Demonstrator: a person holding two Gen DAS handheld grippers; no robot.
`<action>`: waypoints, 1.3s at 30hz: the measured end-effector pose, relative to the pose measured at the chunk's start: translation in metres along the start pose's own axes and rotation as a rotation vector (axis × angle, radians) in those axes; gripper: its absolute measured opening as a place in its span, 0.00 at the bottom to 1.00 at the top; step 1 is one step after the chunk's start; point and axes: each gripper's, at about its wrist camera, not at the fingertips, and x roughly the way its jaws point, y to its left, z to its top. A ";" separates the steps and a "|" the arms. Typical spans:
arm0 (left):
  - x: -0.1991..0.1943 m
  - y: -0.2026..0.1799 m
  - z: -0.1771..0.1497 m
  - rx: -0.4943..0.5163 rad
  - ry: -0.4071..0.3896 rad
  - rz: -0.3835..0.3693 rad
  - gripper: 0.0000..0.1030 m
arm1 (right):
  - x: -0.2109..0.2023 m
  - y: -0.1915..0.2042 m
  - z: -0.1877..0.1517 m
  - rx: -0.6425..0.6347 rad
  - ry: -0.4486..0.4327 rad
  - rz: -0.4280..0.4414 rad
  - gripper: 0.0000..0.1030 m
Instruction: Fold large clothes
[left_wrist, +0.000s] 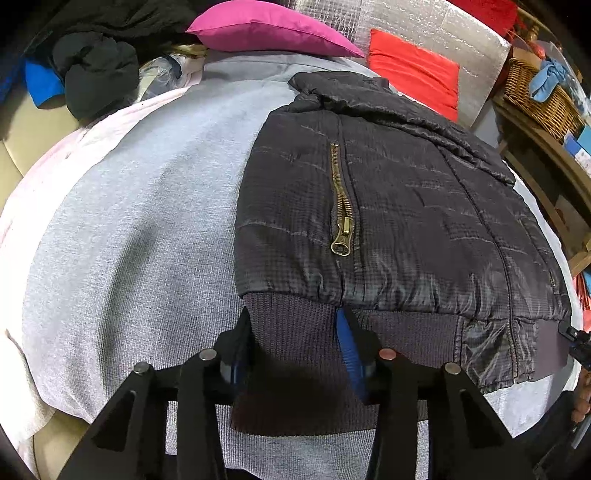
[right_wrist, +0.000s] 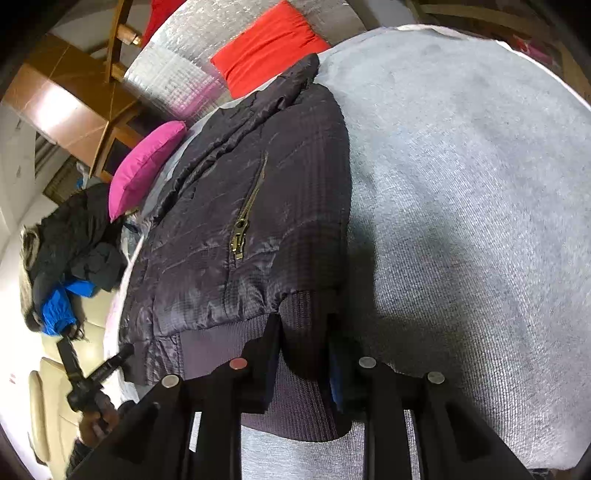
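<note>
Jaws, left gripper (left_wrist: 295, 343): spread to either side of the ribbed hem (left_wrist: 295, 369), fabric lying between the fingers; whether the pads press it cannot be told. Jaws, right gripper (right_wrist: 306, 354): likewise straddling the hem at the jacket's other corner — grip not discernible.

Dark quilted jacket (left_wrist: 399, 206): folded, lying flat on a grey blanket (left_wrist: 140, 221), hem toward the grippers, collar at the far end. Brass zipper (left_wrist: 341, 206) on the upper face, pull toward the hem.

Surroundings — magenta cushion (left_wrist: 266, 26) and red cushion (left_wrist: 413, 77) beyond the collar; heap of dark clothes (left_wrist: 96, 74); wicker basket (left_wrist: 535, 99).
</note>
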 end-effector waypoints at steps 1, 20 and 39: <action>0.000 -0.001 0.000 0.005 -0.002 0.004 0.41 | 0.000 0.003 0.000 -0.014 -0.001 -0.012 0.22; -0.041 0.005 -0.009 -0.019 -0.042 -0.045 0.08 | -0.021 -0.003 -0.003 -0.003 -0.008 0.105 0.10; -0.014 0.013 -0.006 -0.088 0.020 -0.050 0.51 | -0.009 0.005 0.006 -0.012 0.016 -0.016 0.72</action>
